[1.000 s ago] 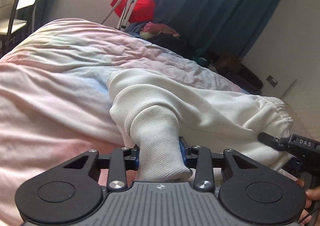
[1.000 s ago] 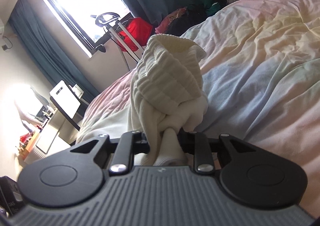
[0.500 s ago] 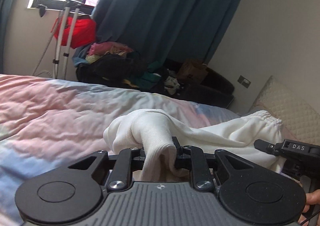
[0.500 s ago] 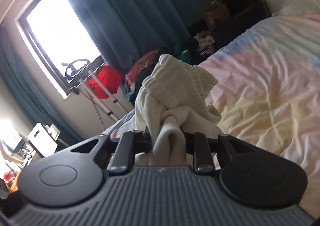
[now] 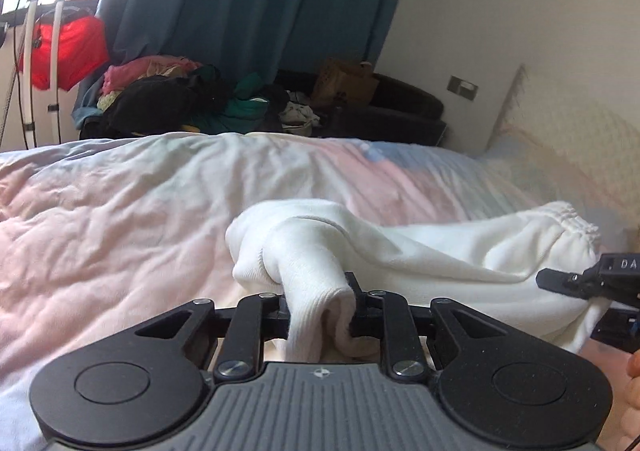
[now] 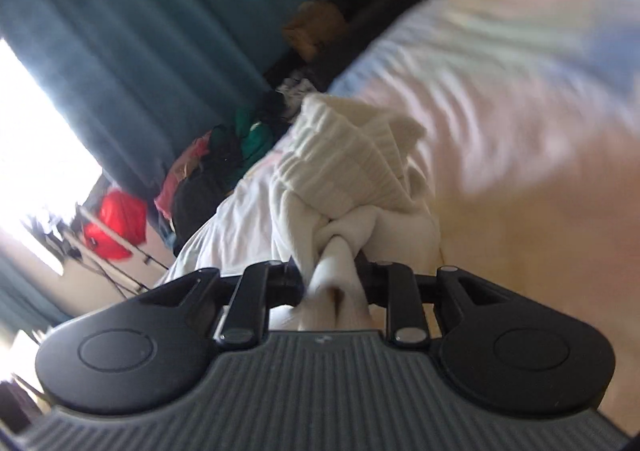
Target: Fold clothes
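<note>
Overhead, white garment (image 5: 460, 247) between both clamped grippers, left gripper (image 5: 320, 311), right gripper (image 6: 334, 279)

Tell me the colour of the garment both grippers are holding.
White garment, seen best in the left wrist view.

Blown-out window (image 6: 24, 139), motion-blurred right view

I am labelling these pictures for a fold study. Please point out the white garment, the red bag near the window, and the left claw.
white garment (image 5: 460, 251): left wrist view, on its flat middle cloth.
red bag (image 5: 68, 51): left wrist view, on its front.
left claw (image 5: 320, 297): left wrist view, between its fingertips.
</note>
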{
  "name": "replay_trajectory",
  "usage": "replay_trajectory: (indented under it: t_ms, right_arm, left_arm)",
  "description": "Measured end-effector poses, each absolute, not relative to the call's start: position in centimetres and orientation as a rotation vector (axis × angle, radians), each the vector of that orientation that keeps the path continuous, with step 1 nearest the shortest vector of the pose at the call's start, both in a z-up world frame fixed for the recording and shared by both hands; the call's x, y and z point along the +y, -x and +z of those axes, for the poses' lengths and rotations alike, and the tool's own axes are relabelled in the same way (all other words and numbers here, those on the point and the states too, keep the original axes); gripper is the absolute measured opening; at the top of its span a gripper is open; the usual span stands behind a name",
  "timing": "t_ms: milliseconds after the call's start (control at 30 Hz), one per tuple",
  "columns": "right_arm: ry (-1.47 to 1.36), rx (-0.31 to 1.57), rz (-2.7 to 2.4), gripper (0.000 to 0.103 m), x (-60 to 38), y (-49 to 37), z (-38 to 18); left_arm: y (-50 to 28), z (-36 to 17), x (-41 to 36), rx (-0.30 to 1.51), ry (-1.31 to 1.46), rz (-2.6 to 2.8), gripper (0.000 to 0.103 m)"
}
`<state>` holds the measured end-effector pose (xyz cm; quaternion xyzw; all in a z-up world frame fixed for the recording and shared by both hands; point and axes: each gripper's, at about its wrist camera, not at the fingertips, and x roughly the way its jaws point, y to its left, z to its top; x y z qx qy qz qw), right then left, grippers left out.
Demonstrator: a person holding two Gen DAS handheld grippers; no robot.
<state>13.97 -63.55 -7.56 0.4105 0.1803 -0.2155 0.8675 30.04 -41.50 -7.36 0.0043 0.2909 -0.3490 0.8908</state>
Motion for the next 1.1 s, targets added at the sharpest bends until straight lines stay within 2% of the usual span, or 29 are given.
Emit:
replay_trajectory:
  t_ms: [167, 267, 300, 367, 500, 733, 867, 967, 1000, 1033, 1100]
  right_arm:
    - [-0.955, 0.37, -0.498, 0.03, -60.2, -9.2, -14.5]
    - [-0.969, 0.379, -0.508, 0.033, -59.6, -8.7, -15.4]
    - [-0.986, 0.402, -0.517, 0.034, -59.6, -8.8, -14.9]
    - [-0.985, 0.477, -0.54, 0.035, -59.6, -8.8, -12.9]
    - [-0.864, 0.646, -0.586, 0.035, -58.1, -7.8, -7.3]
    - [-0.726, 0.52, -0.48, 0.035, -54.2, -2.3, 4.1]
    - [-0.626, 0.45, -0.429, 0.035, -51.5, 0.7, 9.8]
    - [-0.533, 0.403, -0.413, 0.035, -49.1, 3.5, 13.0]
    - [-0.505, 0.386, -0.41, 0.037, -48.3, 4.5, 13.9]
    - [-0.477, 0.369, -0.406, 0.042, -47.5, 5.5, 14.8]
    - [-0.448, 0.343, -0.393, 0.075, -46.1, 7.5, 16.2]
  left_arm:
    - [-27.1, -11.5, -38.6, 0.586, -0.065, -0.763, 0.028]
    - [-26.3, -11.5, -38.3, 0.601, -0.11, -0.753, 0.032]
    - [-26.2, -11.0, -38.3, 0.613, -0.118, -0.74, 0.038]
    - [-25.5, -9.4, -38.3, 0.629, -0.163, -0.684, 0.045]
    - [-23.2, -4.5, -36.8, 0.641, -0.17, -0.617, 0.047]
    - [-15.6, 6.0, -33.7, 0.525, -0.15, -0.62, 0.056]
    - [-10.4, 11.9, -32.3, 0.46, -0.158, -0.638, 0.079]
    - [-6.5, 15.2, -30.7, 0.428, -0.161, -0.66, 0.092]
    - [-5.5, 16.0, -30.1, 0.42, -0.156, -0.663, 0.099]
    - [-4.4, 16.8, -29.4, 0.411, -0.148, -0.662, 0.101]
    - [-2.3, 17.9, -27.9, 0.373, -0.126, -0.642, 0.103]
